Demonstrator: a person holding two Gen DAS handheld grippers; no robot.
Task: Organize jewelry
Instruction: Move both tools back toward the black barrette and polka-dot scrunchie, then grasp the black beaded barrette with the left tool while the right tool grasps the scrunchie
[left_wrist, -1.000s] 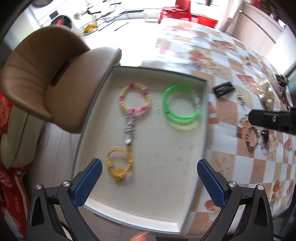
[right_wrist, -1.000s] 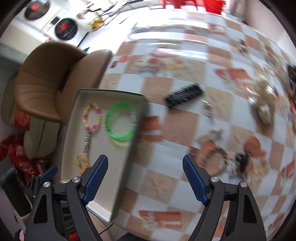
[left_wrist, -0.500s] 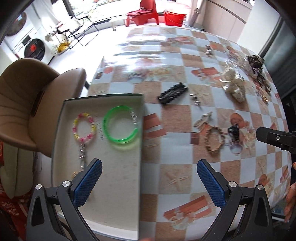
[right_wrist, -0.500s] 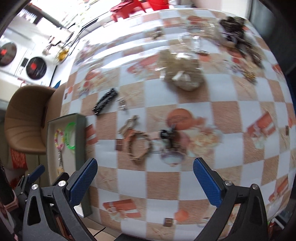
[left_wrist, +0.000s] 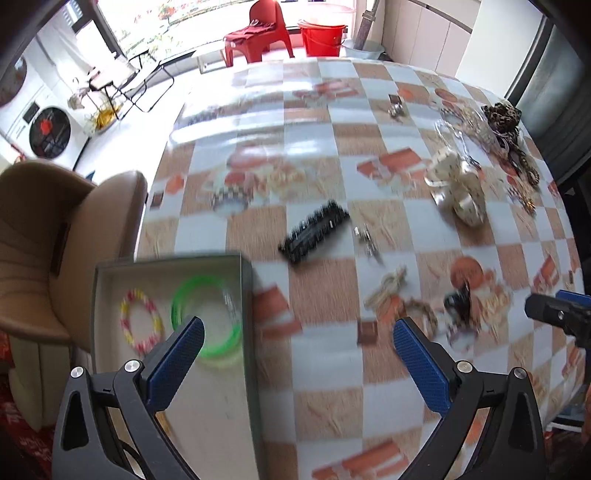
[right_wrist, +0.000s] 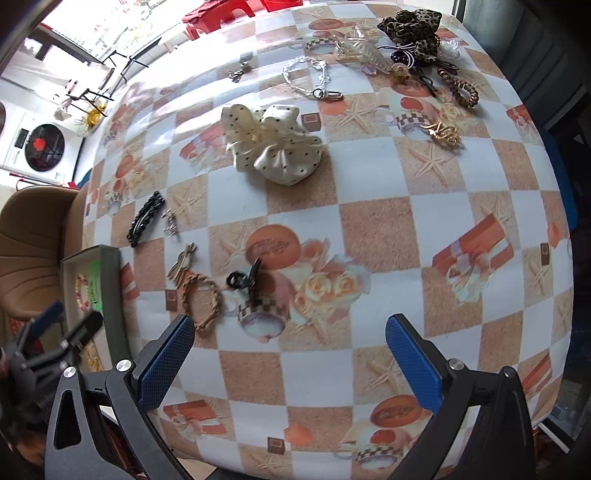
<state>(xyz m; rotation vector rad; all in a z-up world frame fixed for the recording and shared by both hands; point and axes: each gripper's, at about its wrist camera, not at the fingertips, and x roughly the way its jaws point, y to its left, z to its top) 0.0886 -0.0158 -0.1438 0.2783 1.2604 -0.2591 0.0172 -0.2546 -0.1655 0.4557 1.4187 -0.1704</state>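
Observation:
A grey tray (left_wrist: 246, 295) at the table's left edge holds a green bangle (left_wrist: 179, 306) and a pink-and-yellow bead bracelet (left_wrist: 127, 325). My left gripper (left_wrist: 298, 325) hangs open over the tray's right rim and the tablecloth, with nothing between its fingers. My right gripper (right_wrist: 290, 321) stands wide open and empty above the table. Just beyond its left finger lie a braided brown bracelet (right_wrist: 201, 299) and a small black claw clip (right_wrist: 243, 278). A long black hair clip (left_wrist: 314, 230) lies right of the tray.
A cream polka-dot scrunchie (right_wrist: 273, 147) sits mid-table. At the far right lie a leopard scrunchie (right_wrist: 413, 26), a silver chain (right_wrist: 306, 79), a coil hair tie (right_wrist: 461, 88) and a gold brooch (right_wrist: 443, 133). A brown chair (left_wrist: 44, 240) stands left of the tray.
Both grippers have swept right, from over the tray to over the checked tablecloth. The right gripper's jaws have spread wider. Nothing has been picked up.

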